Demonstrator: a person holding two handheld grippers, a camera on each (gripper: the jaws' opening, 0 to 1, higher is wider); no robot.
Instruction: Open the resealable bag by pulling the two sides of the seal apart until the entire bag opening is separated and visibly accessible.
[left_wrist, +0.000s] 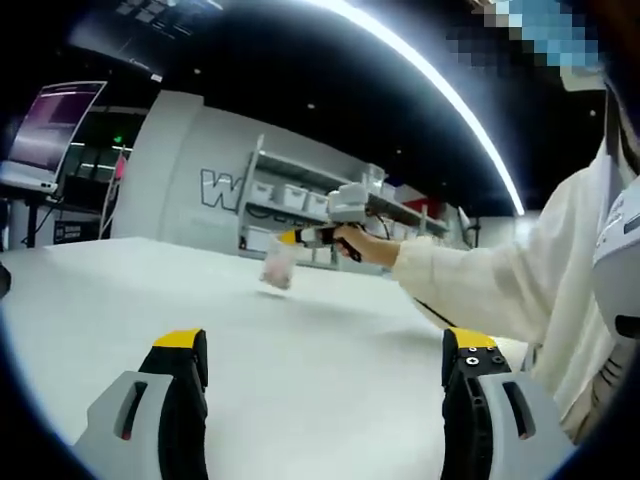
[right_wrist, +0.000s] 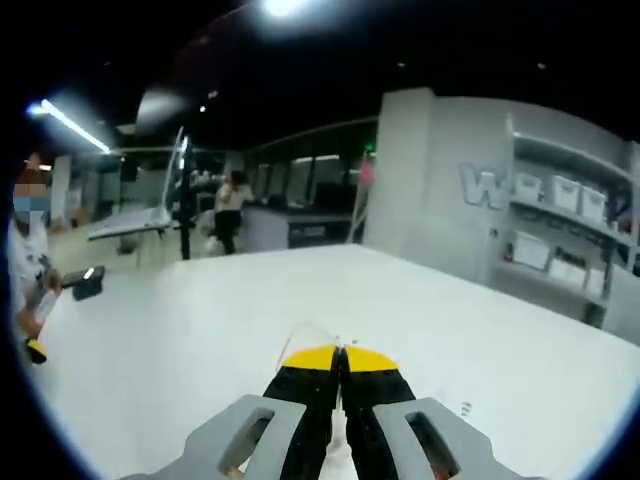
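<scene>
Left claw (left_wrist: 325, 365): jaws spread wide apart, yellow tips well separated, nothing between them, poised over the white bench (left_wrist: 300, 380).

Right claw (right_wrist: 339, 358): jaws pressed together, yellow tips touching. In the right gripper view a thin clear edge of the resealable bag (right_wrist: 308, 335) projects just above the tips, so this claw is clenched on the bag. In the left gripper view the right claw enters from the right, carried by a hand (left_wrist: 365, 245) in a cream sleeve (left_wrist: 490, 285), with the bag (left_wrist: 279, 268) hanging from its tip just above the bench. Whether the seal is parted cannot be told; the bag is small and blurred.

Background: grey wall with shelving (left_wrist: 300, 200) holding white bins; a monitor (left_wrist: 55, 125) at far left; a person (right_wrist: 230, 210) standing well beyond the bench in the right gripper view
</scene>
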